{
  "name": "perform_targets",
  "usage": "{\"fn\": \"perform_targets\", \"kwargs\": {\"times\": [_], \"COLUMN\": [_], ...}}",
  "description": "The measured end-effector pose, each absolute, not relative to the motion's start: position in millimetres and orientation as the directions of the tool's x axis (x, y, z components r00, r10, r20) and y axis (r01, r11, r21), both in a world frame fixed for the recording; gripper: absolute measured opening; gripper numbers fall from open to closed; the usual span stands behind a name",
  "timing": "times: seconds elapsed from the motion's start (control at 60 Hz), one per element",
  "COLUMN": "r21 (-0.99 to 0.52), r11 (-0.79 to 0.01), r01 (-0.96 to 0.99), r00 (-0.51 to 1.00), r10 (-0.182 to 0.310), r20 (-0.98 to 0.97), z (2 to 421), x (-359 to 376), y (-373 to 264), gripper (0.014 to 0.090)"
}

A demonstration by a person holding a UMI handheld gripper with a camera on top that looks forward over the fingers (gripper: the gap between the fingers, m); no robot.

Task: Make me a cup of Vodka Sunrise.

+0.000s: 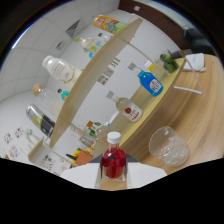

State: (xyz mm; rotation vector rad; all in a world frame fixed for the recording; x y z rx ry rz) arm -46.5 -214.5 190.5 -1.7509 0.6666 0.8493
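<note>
A small bottle of red liquid with a white cap (114, 160) sits between my gripper's (114, 176) two pale fingers (85, 176), which press on its sides. The bottle stays straight along the fingers while the room behind leans, so it is lifted and carried. Just ahead and to the right, a clear drinking glass (169, 146) stands on the wooden counter (200, 115). Beyond it, on the shelf, are a clear bottle with a red label (128, 110) and a blue bottle (150, 82).
A wooden shelf board (95, 65) runs across the white wall. On the other side of it are a white bottle (60, 69), a dark can (42, 120) and a yellow-orange carton (107, 22). A green plant (169, 62) and small jars (89, 136) stand on the counter.
</note>
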Motion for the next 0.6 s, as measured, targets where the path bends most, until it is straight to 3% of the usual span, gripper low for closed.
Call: {"fn": "perform_targets", "kwargs": {"times": [0.183, 0.383, 0.483, 0.6], "r21": [-0.133, 0.338, 0.495, 0.572], "r11": [-0.267, -0.249, -0.240, -0.241], "r01": [-0.955, -0.908, -0.835, -0.784], "r00": [0.148, -0.339, -0.505, -0.586], "r10": [-0.037, -0.037, -0.020, -0.019], "r20": [-0.988, -0.940, -0.863, -0.810], "z": [209, 217, 216, 214], "x": [-34, -24, -21, -18], "y": [-208, -208, -207, -211], "gripper": [0.0335, 0.0337, 0.0335, 0.0335]}}
